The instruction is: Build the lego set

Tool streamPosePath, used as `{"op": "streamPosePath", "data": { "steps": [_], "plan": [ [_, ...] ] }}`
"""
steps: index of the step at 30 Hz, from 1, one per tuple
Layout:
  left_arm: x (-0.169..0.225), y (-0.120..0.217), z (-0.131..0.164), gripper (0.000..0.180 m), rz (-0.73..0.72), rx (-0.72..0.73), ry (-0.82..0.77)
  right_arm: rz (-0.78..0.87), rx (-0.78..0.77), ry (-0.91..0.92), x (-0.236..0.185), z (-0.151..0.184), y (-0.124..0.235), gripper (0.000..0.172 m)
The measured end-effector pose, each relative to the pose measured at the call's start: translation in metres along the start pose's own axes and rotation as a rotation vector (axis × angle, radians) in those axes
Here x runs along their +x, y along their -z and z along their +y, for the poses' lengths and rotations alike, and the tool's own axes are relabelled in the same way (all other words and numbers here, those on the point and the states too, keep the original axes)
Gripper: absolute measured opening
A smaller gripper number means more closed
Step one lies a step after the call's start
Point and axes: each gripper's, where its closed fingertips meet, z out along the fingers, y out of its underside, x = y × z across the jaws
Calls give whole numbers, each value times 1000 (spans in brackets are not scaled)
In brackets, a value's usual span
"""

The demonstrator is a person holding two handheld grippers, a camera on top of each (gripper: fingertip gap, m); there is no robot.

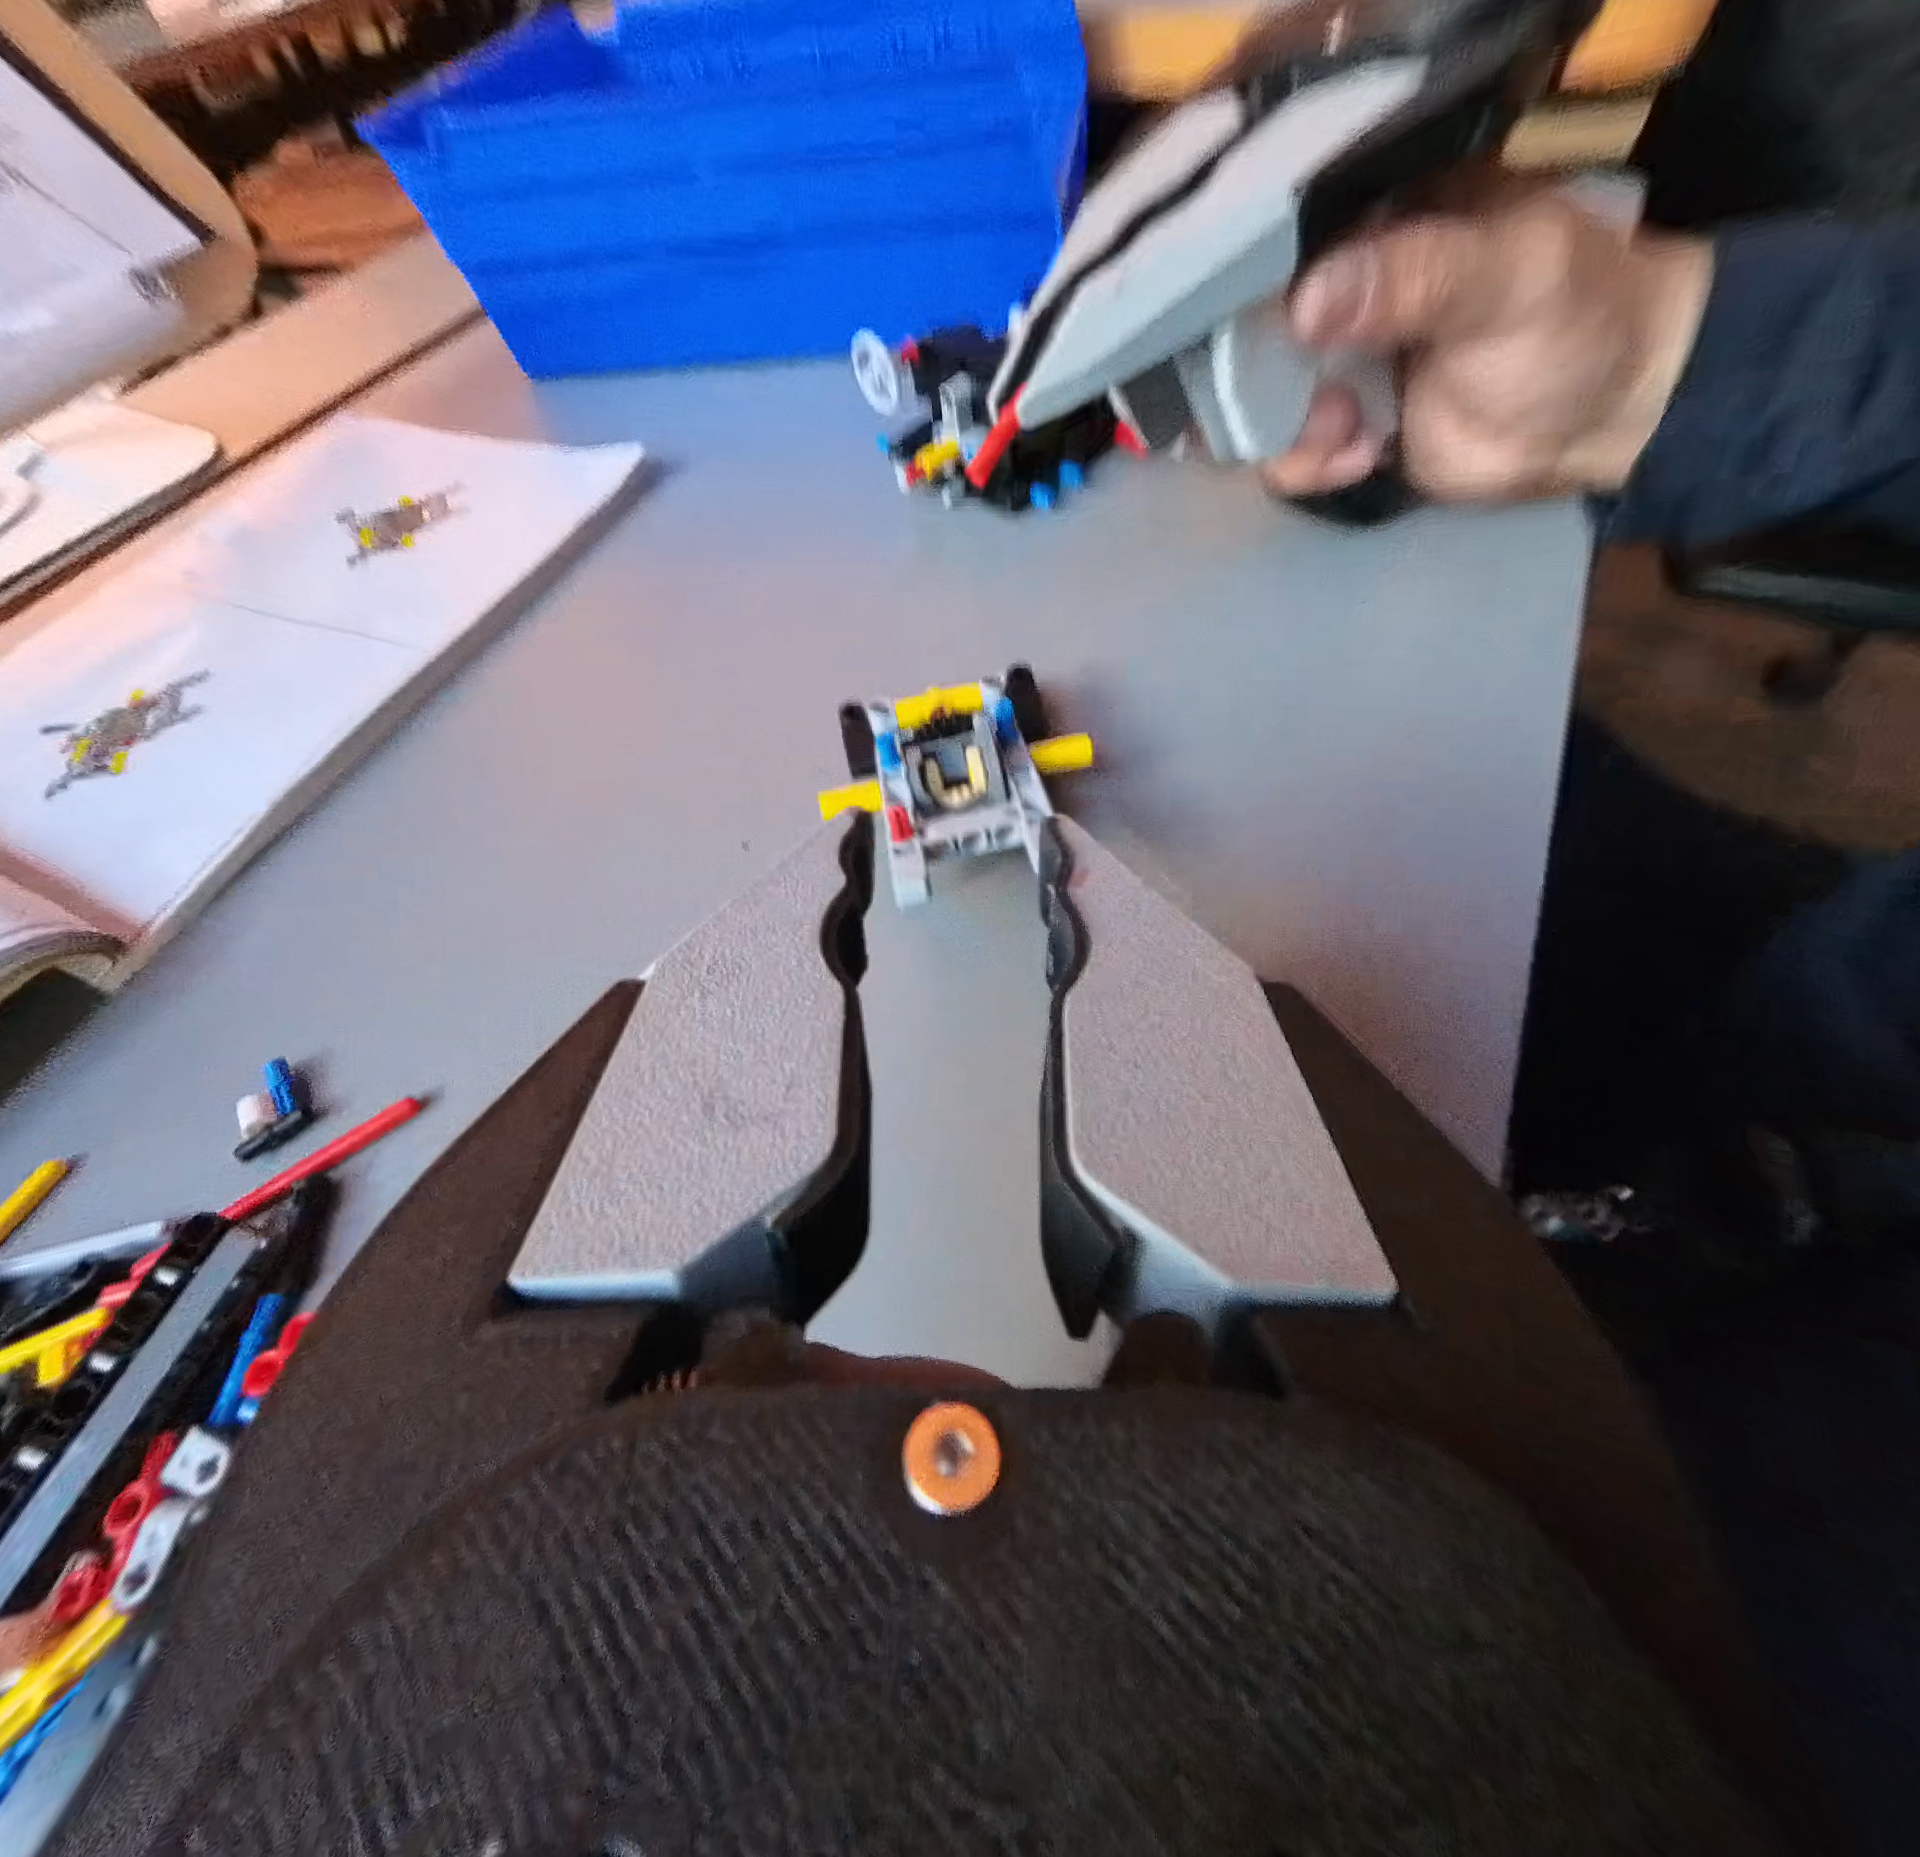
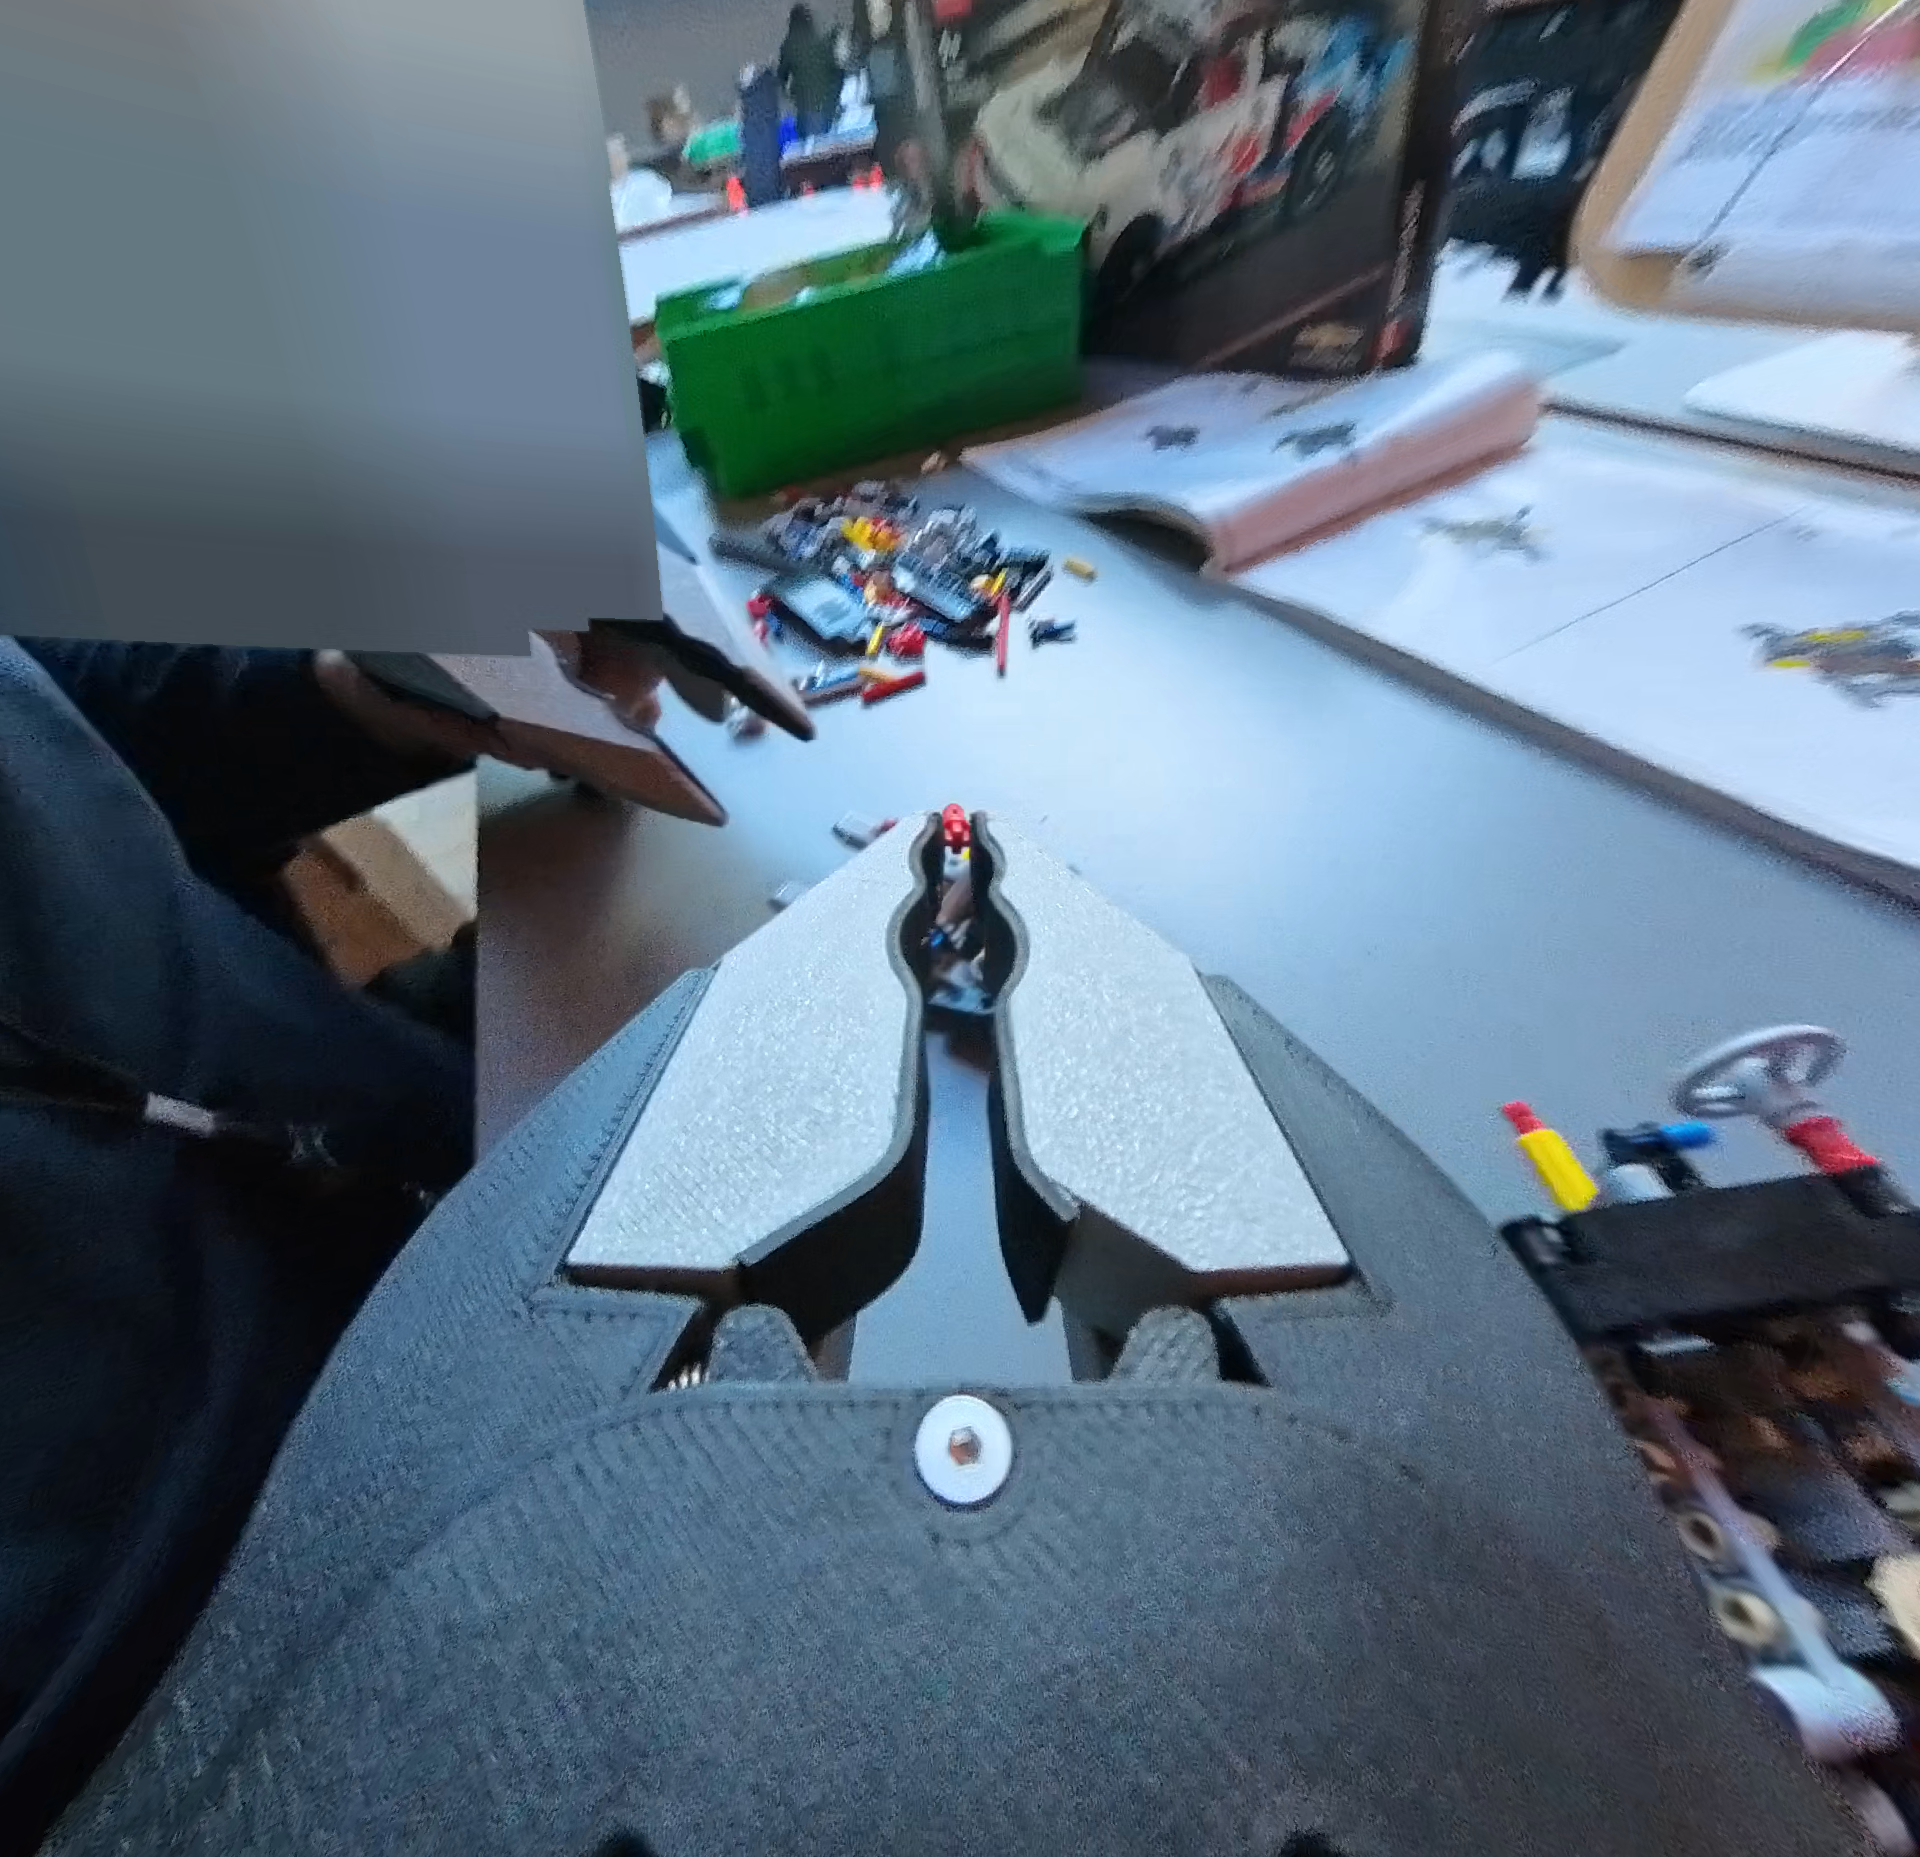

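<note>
My left gripper (image 1: 948, 839) is open just above the grey table (image 1: 675, 872). A small grey brick assembly (image 1: 951, 773) with yellow pins lies on the table at its fingertips, reaching partly in between them with a gap on the left side. My right gripper (image 2: 954, 836) is shut on a thin red pin (image 2: 953, 828) that sticks out past its tips. In the left wrist view the right gripper (image 1: 1013, 410) holds this red pin (image 1: 992, 446) against a larger black assembly (image 1: 956, 415) with a grey wheel. That assembly also shows in the right wrist view (image 2: 1714, 1246).
A blue bin (image 1: 748, 166) stands behind the black assembly. An open instruction booklet (image 1: 312, 644) lies at the left, with a pile of loose parts (image 1: 125, 1392) near it. A green bin (image 2: 873, 353) and a dark box (image 2: 1195, 145) stand farther off. The table edge (image 1: 1558, 768) runs along the right. Left tips to right tips: about 9 cm.
</note>
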Motion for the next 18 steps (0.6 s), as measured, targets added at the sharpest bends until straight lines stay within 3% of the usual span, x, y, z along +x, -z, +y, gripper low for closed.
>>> {"op": "streamPosePath", "data": {
  "steps": [3, 9, 18],
  "plan": [
    [11, -8, 18, 29, -15, -136, -63, -58, -141, -1, -17, 14, -10, 1],
    [16, -23, 22, 26, -14, -210, -29, -55, -396, 77, -26, 44, -29, 1],
    [15, -39, 26, 5, 11, -267, 16, -82, -547, 133, -25, 48, -34, 2]
  ]
}}
